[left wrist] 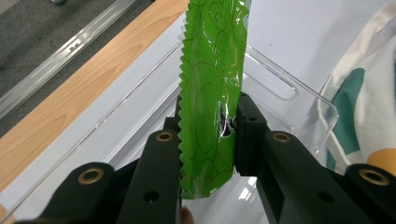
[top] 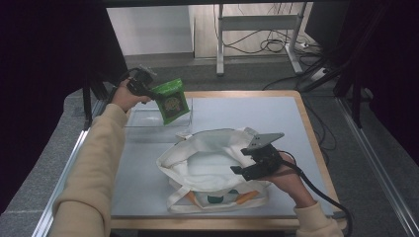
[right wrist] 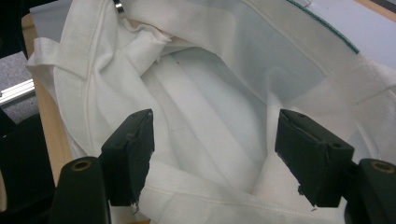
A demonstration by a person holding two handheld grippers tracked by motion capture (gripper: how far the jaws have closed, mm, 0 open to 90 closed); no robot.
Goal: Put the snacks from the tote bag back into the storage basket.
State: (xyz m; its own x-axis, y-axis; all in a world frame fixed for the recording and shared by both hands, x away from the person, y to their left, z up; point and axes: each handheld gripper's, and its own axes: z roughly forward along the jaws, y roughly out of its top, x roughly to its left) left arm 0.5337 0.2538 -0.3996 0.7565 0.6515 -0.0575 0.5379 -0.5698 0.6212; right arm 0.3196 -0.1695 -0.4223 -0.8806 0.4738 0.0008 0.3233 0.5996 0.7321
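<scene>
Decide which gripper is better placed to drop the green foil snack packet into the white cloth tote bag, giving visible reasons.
Left. The left gripper is already shut on the green foil snack packet, raised above the clear plastic box. The right gripper is open at the white cloth tote bag, apparently spreading its mouth.

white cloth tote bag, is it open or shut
Open: the white cloth tote bag has its mouth spread wide, showing a bare white inside, with the right tongs at its rim.

A lab: black curtains (top: 44,74), framed bench (top: 276,106), floor cables (top: 269,44), steel desk legs (top: 220,44).
</scene>
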